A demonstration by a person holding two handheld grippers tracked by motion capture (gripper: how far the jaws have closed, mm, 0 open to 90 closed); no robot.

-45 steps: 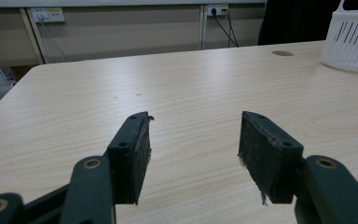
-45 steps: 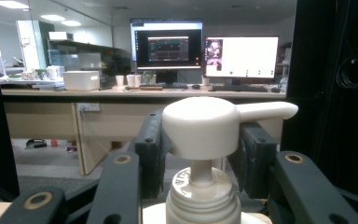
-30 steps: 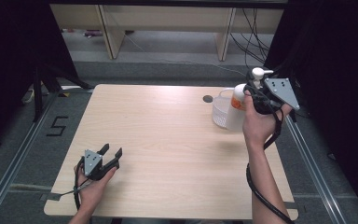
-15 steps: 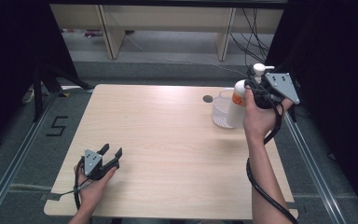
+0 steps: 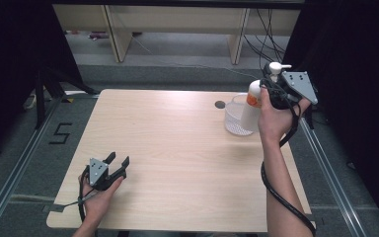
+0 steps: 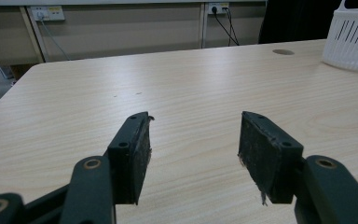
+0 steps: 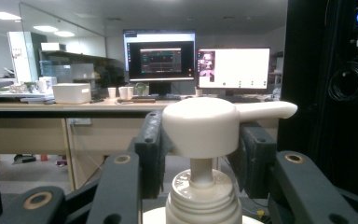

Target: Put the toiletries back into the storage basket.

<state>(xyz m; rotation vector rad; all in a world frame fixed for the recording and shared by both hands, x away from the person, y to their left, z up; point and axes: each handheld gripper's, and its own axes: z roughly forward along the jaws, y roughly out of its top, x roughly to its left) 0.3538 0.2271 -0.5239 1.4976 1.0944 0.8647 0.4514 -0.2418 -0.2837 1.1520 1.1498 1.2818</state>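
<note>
A pale wooden table [image 5: 177, 148] stands on a grey floor, with a "5" marked on the floor to its left and light wooden shelving beyond the far edge. At the near left corner the left hand [image 5: 96, 195] rests on the tabletop, its left gripper [image 5: 118, 162] aimed toward the far right, jaws wide apart with nothing between them. Farther right, near the far right edge, sit a dark round hole [image 5: 220, 104] and a white basket [image 5: 237, 116]. The right hand [image 5: 271, 118] is raised above the table's right edge — its right gripper [image 7: 200, 149] is closed on a white pump bottle [image 5: 254, 101] held just beside the basket. The bottle stands upright, orange label showing, its spout pointing right.
</note>
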